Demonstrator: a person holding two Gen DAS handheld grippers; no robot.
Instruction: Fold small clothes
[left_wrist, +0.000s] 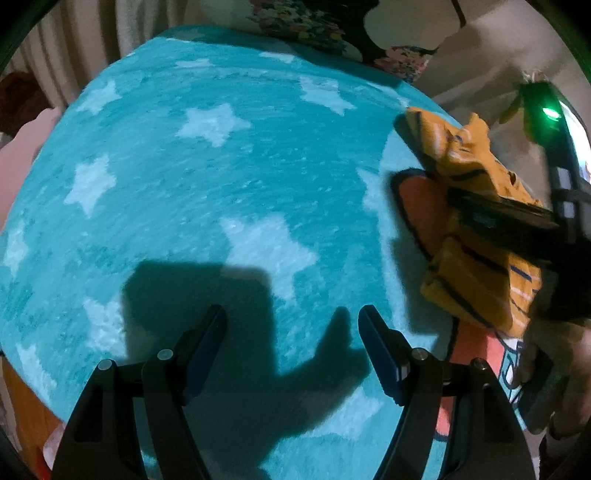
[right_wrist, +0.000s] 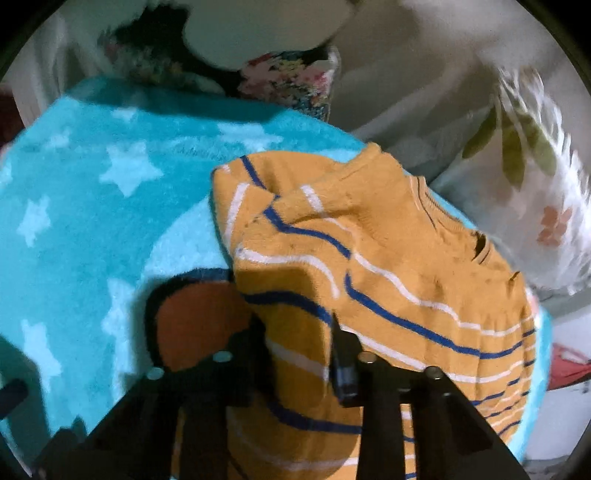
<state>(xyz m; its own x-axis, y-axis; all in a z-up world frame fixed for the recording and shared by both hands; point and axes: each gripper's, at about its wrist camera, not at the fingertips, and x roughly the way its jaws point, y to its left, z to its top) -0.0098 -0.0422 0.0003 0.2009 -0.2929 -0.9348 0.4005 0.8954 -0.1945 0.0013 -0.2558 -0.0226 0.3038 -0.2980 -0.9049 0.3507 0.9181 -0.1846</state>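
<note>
The right gripper (right_wrist: 299, 354) has its fingers clenched on the mustard striped sweater (right_wrist: 369, 266) — bunched at lower right of the frame, apparently lifted over the teal star blanket (right_wrist: 74, 206). The left gripper (left_wrist: 291, 339) hangs with fingers released — nothing between them — above the blanket.

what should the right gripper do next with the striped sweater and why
Probably carry the orange striped sweater leftward onto the open part of the teal star blanket and lay it flat. The right gripper pinches it bunched near the blanket's edge, while the left gripper waits open, holding nothing, over bare blanket.
</note>
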